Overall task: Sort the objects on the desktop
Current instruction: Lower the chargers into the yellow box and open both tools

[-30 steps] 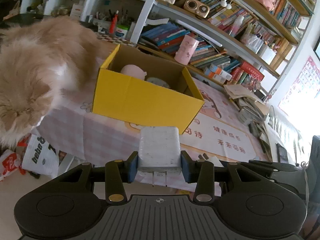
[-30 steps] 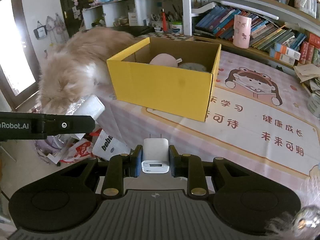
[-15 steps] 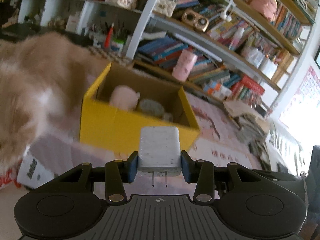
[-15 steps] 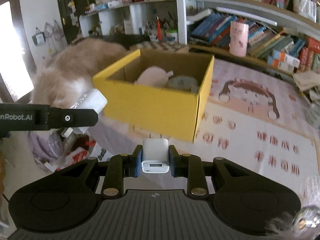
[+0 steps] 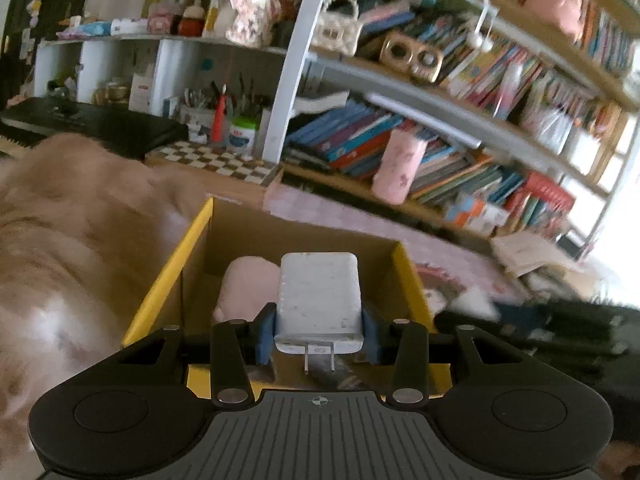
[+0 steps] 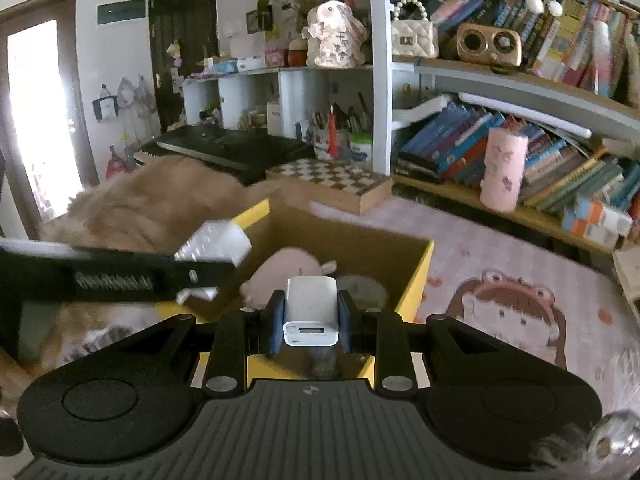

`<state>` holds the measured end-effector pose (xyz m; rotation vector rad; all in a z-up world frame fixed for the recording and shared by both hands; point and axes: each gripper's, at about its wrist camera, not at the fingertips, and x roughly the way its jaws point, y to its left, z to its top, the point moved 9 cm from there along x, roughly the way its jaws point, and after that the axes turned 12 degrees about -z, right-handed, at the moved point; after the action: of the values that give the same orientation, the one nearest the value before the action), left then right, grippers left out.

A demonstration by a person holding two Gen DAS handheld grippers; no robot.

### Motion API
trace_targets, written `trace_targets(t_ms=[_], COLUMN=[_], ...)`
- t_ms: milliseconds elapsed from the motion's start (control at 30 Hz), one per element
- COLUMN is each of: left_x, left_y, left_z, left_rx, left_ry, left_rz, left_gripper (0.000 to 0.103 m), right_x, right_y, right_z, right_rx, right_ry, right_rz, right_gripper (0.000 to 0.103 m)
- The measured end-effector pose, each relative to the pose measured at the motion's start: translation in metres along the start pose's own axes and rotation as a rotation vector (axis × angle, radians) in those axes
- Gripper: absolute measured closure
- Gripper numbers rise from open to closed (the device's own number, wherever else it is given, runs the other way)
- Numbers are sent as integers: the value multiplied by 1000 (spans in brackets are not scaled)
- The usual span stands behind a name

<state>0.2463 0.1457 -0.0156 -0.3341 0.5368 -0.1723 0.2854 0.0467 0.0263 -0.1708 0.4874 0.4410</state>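
Observation:
My left gripper point(image 5: 318, 334) is shut on a large white plug charger point(image 5: 318, 300), its two prongs pointing back at the camera. It hangs over the open yellow cardboard box point(image 5: 172, 268), which holds a pink plush toy point(image 5: 248, 284) and a grey item. My right gripper point(image 6: 311, 320) is shut on a small white USB charger point(image 6: 311, 310) above the same yellow box point(image 6: 420, 276), over its pink plush toy point(image 6: 288, 270). The left gripper and its large charger point(image 6: 216, 242) also show at the left of the right wrist view.
A fluffy orange cat point(image 5: 72, 240) lies right against the box's left side; the cat point(image 6: 160, 204) also shows in the right wrist view. A pink cup point(image 6: 502, 168) stands by the crowded bookshelf behind. A pink cartoon mat point(image 6: 508, 292) covers the table to the right of the box.
Both grippers moved forward and up, from before the box's front wall to over its open top, each still holding its charger. The cat stays at the left.

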Motion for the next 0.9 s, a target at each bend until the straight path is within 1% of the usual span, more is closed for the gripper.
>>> trace_targets(t_ms=[100, 167, 267, 467, 533, 700, 900], left_x=[19, 31, 47, 71, 77, 88, 98], left_y=[1, 2, 4, 4, 4, 6, 6], left_z=[-3, -7, -16, -37, -40, -45, -51], left_rx=[19, 15, 11, 45, 63, 70, 83], left_ry=[43, 73, 131, 244, 267, 314, 347], left_rz=[19, 19, 30, 63, 78, 89, 93], left_gripper=[61, 61, 61, 61, 61, 61, 61], right_x=[16, 29, 45, 66, 74, 93, 110], right_y=[-7, -11, -16, -18, -18, -16, -15], right_z=[10, 13, 13, 10, 10, 5, 1], right_rx=[-15, -14, 1, -14, -16, -32, -52], right_ry=[-17, -12, 7, 31, 40, 78, 103], right_rz=[6, 8, 19, 39, 47, 70, 81], right_gripper=[79, 79, 79, 79, 79, 79, 79])
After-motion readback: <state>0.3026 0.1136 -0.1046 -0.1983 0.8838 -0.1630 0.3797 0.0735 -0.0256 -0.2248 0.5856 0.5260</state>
